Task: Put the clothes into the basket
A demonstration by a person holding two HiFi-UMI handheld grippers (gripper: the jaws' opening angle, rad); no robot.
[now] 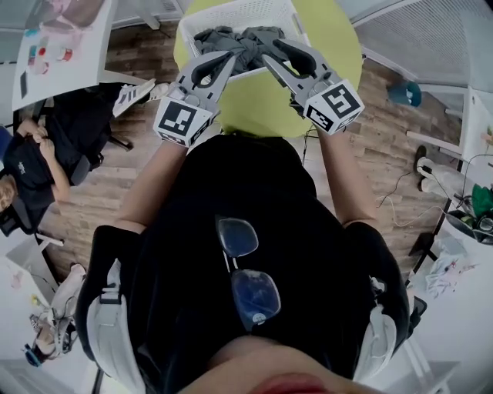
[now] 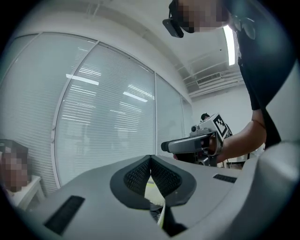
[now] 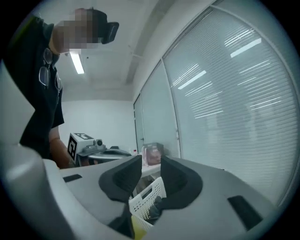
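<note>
A white slatted basket [image 1: 231, 14] stands on a round yellow-green table [image 1: 262, 104], and grey clothes [image 1: 235, 40] lie bunched inside it. My two grippers hang side by side just before the basket's near rim, tips toward it. The left gripper [image 1: 229, 58] is shut: in the left gripper view its pads [image 2: 140, 171] meet at the tips with nothing between them [image 2: 150, 158]. The right gripper [image 1: 271, 54] stands a little open; in the right gripper view its gap [image 3: 151, 164] is bare, and below it show the basket's corner [image 3: 146, 200] and a dark garment [image 3: 157, 202].
A seated person [image 1: 31, 161] is at the left, beside a white desk [image 1: 65, 46] with small items. Cables and a blue object [image 1: 404, 92] lie on the wooden floor at the right. A glass wall with blinds [image 2: 103, 122] runs behind the table.
</note>
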